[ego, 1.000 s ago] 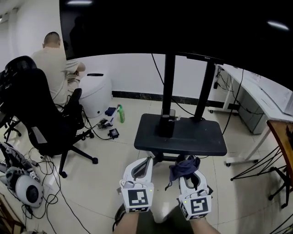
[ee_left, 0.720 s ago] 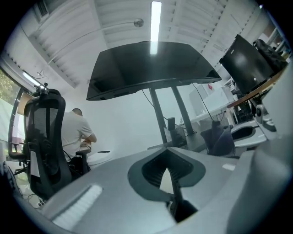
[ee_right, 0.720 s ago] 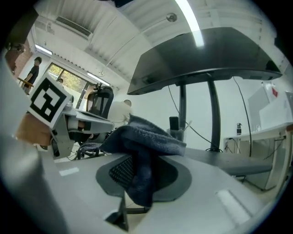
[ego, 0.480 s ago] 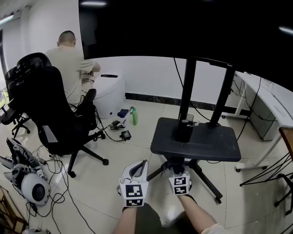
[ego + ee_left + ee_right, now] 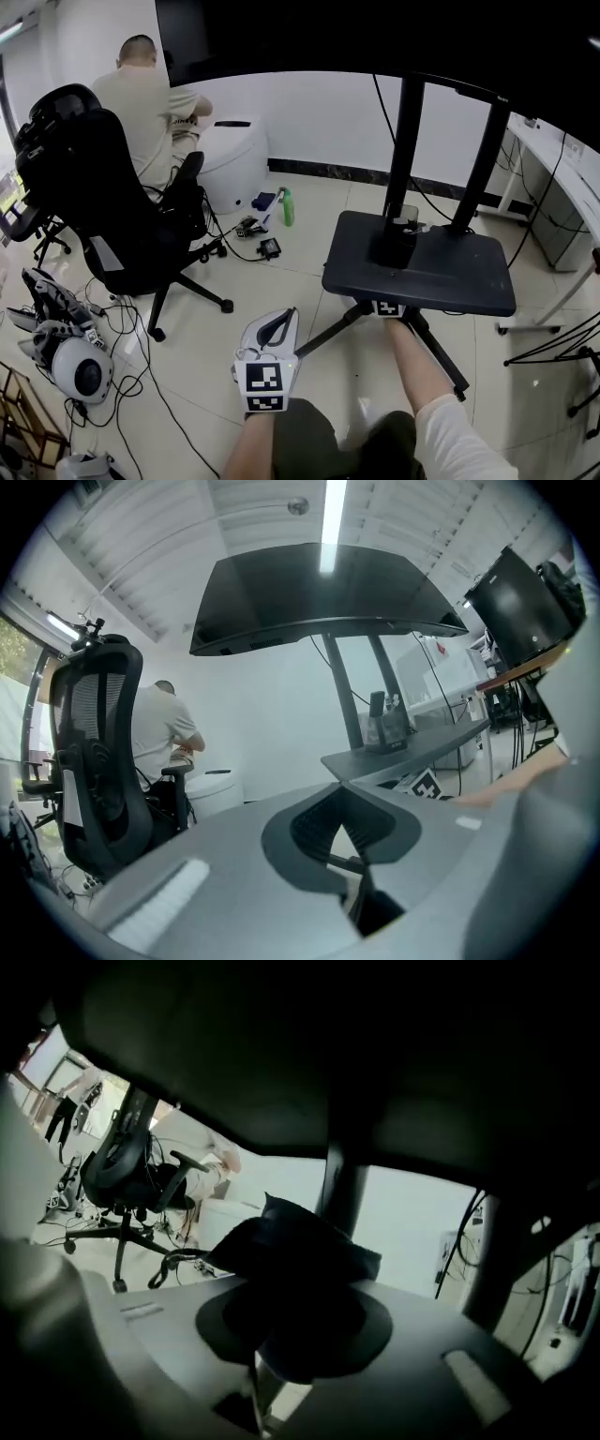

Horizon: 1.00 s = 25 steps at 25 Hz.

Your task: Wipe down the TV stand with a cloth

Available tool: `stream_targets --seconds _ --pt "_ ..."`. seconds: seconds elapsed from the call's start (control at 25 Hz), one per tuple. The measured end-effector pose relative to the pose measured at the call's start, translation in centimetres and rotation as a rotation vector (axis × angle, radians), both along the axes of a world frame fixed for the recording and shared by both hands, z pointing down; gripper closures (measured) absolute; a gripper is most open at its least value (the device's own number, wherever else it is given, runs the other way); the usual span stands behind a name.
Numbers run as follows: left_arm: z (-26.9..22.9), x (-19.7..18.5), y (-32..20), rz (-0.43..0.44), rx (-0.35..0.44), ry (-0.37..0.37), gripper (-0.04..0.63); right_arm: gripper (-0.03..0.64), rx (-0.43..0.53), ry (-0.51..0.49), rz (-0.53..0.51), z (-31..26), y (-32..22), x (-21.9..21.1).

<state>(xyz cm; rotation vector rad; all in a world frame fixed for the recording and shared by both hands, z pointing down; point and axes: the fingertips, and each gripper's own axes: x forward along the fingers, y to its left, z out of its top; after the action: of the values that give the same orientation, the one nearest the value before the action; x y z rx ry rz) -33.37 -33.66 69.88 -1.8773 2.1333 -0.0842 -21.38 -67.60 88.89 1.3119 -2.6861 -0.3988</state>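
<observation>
The TV stand's black shelf (image 5: 441, 277) sits on two black posts (image 5: 405, 150), with a small black box (image 5: 405, 223) at its back. My right gripper (image 5: 298, 1330) is shut on a dark cloth (image 5: 291, 1246) and reaches beneath the shelf's front edge. The shelf's dark underside (image 5: 281, 1072) looms just above the cloth. In the head view only that gripper's marker cube (image 5: 388, 307) shows, and the cloth is hidden. My left gripper (image 5: 278, 323) hangs low over the floor, left of the stand, shut with nothing in it.
The stand's splayed legs (image 5: 441, 352) spread on the tiled floor. A black office chair (image 5: 103, 206) and a seated person (image 5: 150, 94) are at the left. A green bottle (image 5: 287, 208), cables and devices (image 5: 70, 361) litter the floor. A white desk (image 5: 562, 197) stands right.
The right gripper has gone forward with the cloth, from in front of the shelf's edge to under it. The head view has swung closer to the stand. The left gripper stays low.
</observation>
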Motion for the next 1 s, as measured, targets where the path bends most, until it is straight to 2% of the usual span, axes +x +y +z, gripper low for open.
stream_targets --seconds 0.2,0.32,0.44,0.56,0.64,0.72,0.8,0.88,0.96,1.0 --pt "0.7 1.1 1.2 -0.010 -0.033 -0.009 0.350 0.532 -0.261 0.063 0.050 14.7 -4.6 0.6" --pt "0.7 1.2 2.0 -0.003 -0.031 -0.023 0.351 0.532 -0.369 0.094 0.021 23.8 -3.0 -2.2" --pt "0.6 -0.3 2.5 -0.011 -0.022 -0.033 0.350 0.532 -0.413 0.094 -0.129 30.3 4.3 -10.8" --pt "1.2 -1.8 2.4 -0.032 -0.032 -0.035 0.351 0.532 -0.468 0.133 -0.321 35.9 16.5 -20.6" --pt "2.9 -2.7 1.9 -0.045 -0.041 -0.035 0.350 0.532 -0.494 0.168 -0.418 39.0 22.7 -24.6" --pt "4.2 -3.3 1.6 -0.062 -0.044 -0.032 0.350 0.532 -0.463 0.161 -0.468 38.0 24.9 -25.3" --pt "4.5 -3.2 1.4 -0.083 -0.041 -0.023 0.350 0.532 -0.399 0.064 -0.475 32.7 24.1 -22.8" --pt "4.0 -2.4 1.1 -0.091 -0.029 -0.014 0.351 0.532 -0.281 -0.006 -0.448 24.3 23.1 -17.4" --pt "3.1 -1.7 0.6 -0.083 -0.011 -0.012 0.351 0.532 -0.164 -0.036 -0.367 14.5 22.5 -10.3" --pt "2.6 -1.2 0.2 -0.072 -0.004 -0.013 0.351 0.532 -0.141 -0.059 -0.316 9.4 22.6 -6.4"
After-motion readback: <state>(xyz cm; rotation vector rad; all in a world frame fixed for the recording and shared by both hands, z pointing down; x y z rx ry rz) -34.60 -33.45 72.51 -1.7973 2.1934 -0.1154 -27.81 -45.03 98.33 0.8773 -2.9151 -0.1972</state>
